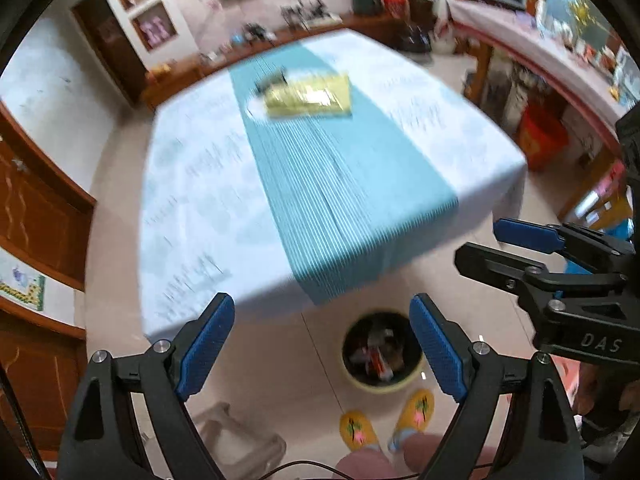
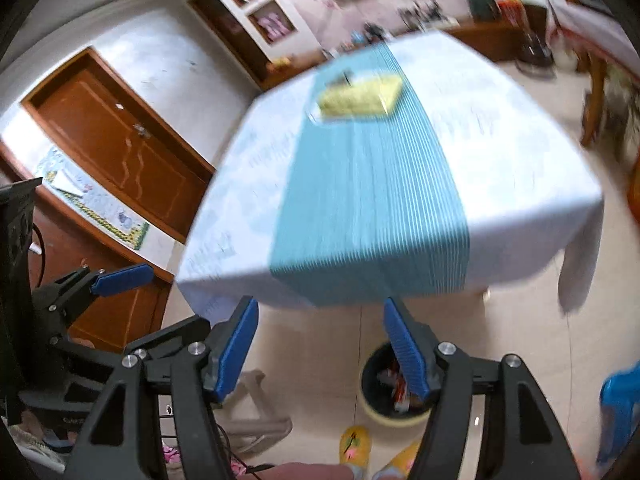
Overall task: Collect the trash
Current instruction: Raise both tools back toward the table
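While wrappers lie in the floor bin [image 1: 382, 354], both grippers are held empty above it.
Left gripper [image 1: 322, 350] and right gripper [image 2: 320, 350] jaws are spread apart; one yellow packet [image 1: 308, 98] is left on the table [image 1: 192, 184].

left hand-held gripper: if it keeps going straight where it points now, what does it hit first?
Probably the near edge of the table, at the hanging teal striped runner. The left hand-held gripper is open and empty; the trash bin sits lower, between the fingers. Blur and fisheye leave depth uncertain.
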`<state>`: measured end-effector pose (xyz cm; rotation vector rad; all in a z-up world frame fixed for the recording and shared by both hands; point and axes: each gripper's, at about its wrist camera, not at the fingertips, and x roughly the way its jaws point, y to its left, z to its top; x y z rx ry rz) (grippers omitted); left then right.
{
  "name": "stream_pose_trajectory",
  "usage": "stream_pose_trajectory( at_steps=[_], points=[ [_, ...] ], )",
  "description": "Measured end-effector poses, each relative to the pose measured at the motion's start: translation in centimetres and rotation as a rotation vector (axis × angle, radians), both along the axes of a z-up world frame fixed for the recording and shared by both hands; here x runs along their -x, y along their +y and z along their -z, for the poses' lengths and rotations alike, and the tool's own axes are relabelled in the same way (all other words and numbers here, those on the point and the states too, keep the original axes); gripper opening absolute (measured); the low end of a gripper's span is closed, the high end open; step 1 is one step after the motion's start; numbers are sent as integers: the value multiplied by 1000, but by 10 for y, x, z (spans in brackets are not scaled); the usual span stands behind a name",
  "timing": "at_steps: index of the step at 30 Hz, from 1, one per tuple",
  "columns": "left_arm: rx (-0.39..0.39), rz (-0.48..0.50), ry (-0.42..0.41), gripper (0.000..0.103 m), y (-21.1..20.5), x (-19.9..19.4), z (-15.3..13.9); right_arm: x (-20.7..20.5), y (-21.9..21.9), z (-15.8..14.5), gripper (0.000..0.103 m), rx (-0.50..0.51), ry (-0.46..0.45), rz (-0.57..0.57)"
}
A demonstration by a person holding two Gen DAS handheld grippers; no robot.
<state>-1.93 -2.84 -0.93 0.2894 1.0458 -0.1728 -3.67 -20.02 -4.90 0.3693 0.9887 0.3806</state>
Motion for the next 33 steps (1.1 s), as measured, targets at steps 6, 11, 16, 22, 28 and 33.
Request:
stream_pose_trajectory(
  at_steps=[6, 11, 16, 22, 28, 33],
  points=[
    [10, -51, -101, 88, 2, -10, -41, -18, -7, -48, 66, 16, -132, -39],
    [-1, -44, -118, 88, 0, -20, -52, -37, -11, -63, 66, 24, -175, -33],
    [5, -4, -112, 88, 1, -40, -53, -53, -14, -64, 73, 51, -185, -27],
    [38, 64, -74, 88, 11, -98, -46, -89, -17, -56, 74, 108, -164, 21],
    [59, 145, -16, 88, 24, -185, -40, -149, -17, -48, 81, 178, -126, 92],
    [62, 216, 46, 88, 36, -265, -22, -215, -9, -31, 84, 257, -80, 95]
  ],
)
